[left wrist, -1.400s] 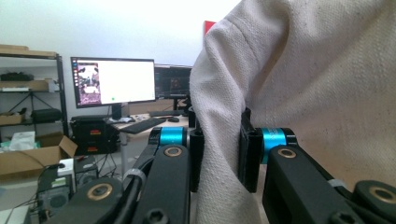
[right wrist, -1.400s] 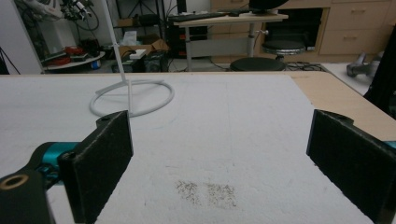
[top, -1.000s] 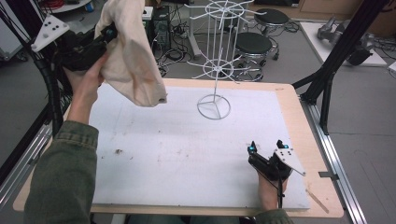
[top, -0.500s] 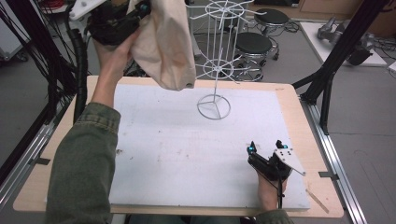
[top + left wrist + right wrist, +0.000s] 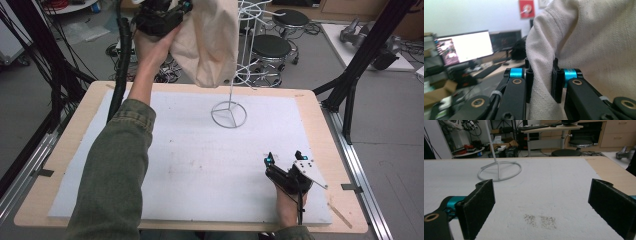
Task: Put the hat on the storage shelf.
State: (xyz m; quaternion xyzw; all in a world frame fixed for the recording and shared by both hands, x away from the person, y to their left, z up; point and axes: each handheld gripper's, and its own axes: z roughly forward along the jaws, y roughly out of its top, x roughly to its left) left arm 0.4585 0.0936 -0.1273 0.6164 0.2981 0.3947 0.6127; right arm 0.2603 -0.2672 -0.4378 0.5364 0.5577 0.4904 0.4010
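Half done at best: the left gripper [image 5: 172, 12], fingers clamping the cloth bag [image 5: 212, 42], is holding it beside the wire rack [image 5: 240, 60], unhung, while the right gripper [image 5: 285, 160] is resting open-fingered on the table [image 5: 320, 115].

Cream cloth bag [image 5: 584, 50] between black fingers [image 5: 529, 82]

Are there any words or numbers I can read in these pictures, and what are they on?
No text can be read.
Red sign on the far wall: a white mark, too blurred to read.
Lit monitor: its screen content is too small and blurred to read.
Cloth bag: no print on the sides in view.
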